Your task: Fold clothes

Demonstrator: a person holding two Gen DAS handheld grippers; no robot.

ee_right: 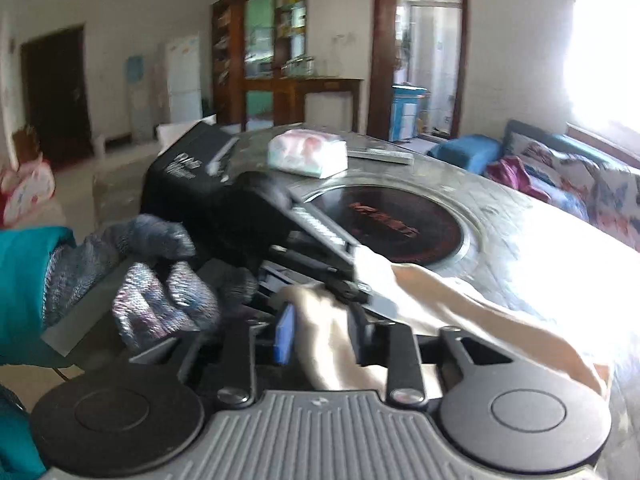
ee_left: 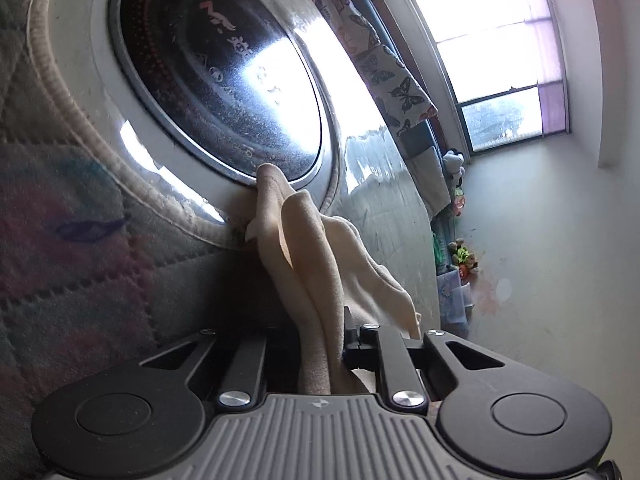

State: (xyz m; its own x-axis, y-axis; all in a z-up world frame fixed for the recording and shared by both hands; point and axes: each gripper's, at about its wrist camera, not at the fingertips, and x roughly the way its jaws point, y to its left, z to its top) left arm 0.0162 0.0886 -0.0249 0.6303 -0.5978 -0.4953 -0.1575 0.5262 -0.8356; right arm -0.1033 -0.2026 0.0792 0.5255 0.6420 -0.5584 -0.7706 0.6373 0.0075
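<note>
Both the left gripper (ee_left: pixel 320 344) and right gripper (ee_right: pixel 320 332) clench the cream cloth (ee_left: pixel 304 248), tilted over the table (ee_right: pixel 520 240); a tissue pack (ee_right: pixel 307 153) lies far.

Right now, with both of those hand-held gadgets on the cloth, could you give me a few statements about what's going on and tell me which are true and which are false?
1. The left gripper has the cream cloth between its fingers. True.
2. The cloth is dark blue. False: it is cream coloured.
3. A round black glass plate is set into the table. True.
4. The right gripper is nowhere near the cloth. False: cloth sits between its fingers too.
5. A small wrapped packet lies on the table beyond the black plate. True.
6. The person's hand is bare. False: it wears a knitted glove.
</note>
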